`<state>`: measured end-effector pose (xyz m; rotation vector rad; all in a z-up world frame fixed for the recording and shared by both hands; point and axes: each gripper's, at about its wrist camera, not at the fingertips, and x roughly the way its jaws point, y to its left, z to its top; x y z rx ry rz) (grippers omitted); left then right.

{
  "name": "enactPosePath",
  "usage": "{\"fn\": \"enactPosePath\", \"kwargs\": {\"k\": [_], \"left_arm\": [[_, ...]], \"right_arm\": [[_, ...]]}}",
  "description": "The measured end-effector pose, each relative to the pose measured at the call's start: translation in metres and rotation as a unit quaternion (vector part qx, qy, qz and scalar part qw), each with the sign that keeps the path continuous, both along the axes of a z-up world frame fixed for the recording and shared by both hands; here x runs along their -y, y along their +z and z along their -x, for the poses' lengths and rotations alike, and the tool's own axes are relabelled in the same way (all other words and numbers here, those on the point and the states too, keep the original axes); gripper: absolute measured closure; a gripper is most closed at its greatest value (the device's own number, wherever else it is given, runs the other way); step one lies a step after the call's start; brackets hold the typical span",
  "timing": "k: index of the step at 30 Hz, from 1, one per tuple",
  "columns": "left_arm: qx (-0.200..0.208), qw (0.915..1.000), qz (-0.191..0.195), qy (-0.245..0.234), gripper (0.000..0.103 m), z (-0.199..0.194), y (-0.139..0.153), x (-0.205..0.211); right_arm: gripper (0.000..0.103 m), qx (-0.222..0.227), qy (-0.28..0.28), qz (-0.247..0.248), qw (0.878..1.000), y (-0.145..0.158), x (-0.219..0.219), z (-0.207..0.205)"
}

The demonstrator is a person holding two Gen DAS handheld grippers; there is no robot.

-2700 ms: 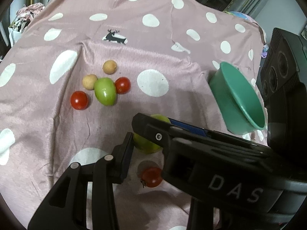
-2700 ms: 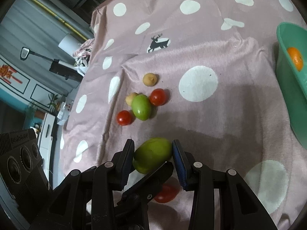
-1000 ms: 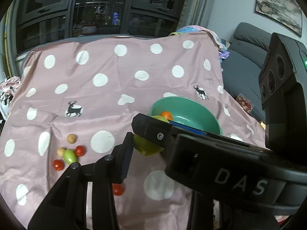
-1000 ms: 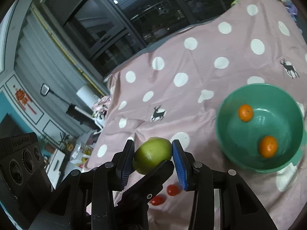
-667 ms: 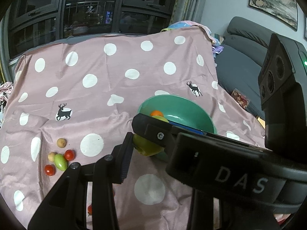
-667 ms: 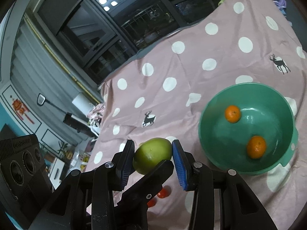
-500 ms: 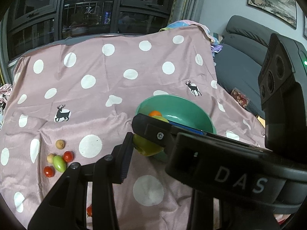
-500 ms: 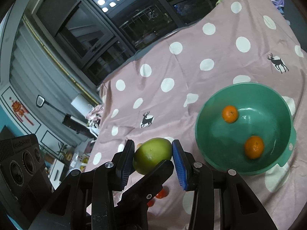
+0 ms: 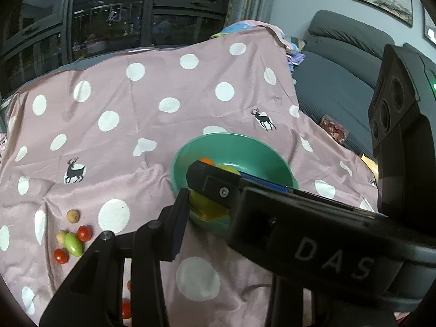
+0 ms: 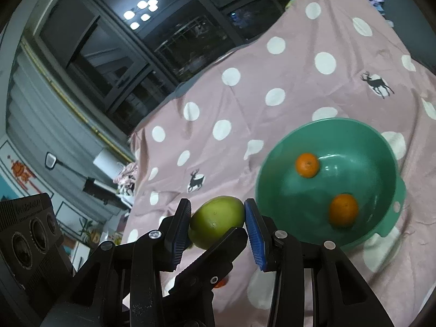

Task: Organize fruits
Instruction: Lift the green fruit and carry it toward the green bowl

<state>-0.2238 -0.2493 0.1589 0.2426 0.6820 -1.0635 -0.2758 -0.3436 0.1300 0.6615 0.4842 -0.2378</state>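
Mango held in mid-air is the whole matter; the green mango (image 10: 218,220) sits clamped between the blue ribbed pads of the right tongs (image 10: 217,210), above the cloth and not yet over the bowl; its long axis runs from pad to pad, tipped a little upward toward the bowl side. The green bowl (image 10: 340,120) lies ahead and to the right of the tongs and lower down, its near rim just beside the right-hand pad in the right wrist view; I judge the coming move to be a short carry rightward and forward, then a let-go over the opening.

The left tongs (image 9: 207,207) cross in under the same fruit; one pad lies against the mango's side, but the other finger is hidden behind the right tool, so I cannot tell whether they grip or merely steady it. The right hand is on the bowl's side and seems the nearer.

The mango's skin is smooth, matte and faintly speckled, its shape a plump oval; the bowl looks like glossy moulded plastic, deep and round, with a small lug handle; two tangerines (image 10: 307,164) rest apart inside it. The surface is draped in a soft, creased pink polka-dot cloth (image 10: 272,62); cherry tomatoes (image 9: 84,233) and other small fruits wait well off to the left.
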Motion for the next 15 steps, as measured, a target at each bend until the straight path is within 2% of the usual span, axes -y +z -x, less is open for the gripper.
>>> {"fn": "enactPosePath", "kwargs": {"k": [15], "left_arm": [[-0.006,0.9996,-0.009,-0.028,0.064,0.009,-0.007,0.028]], "right_arm": [[0.059,0.009,-0.037,-0.029,0.999,-0.006,0.028,0.016]]}}
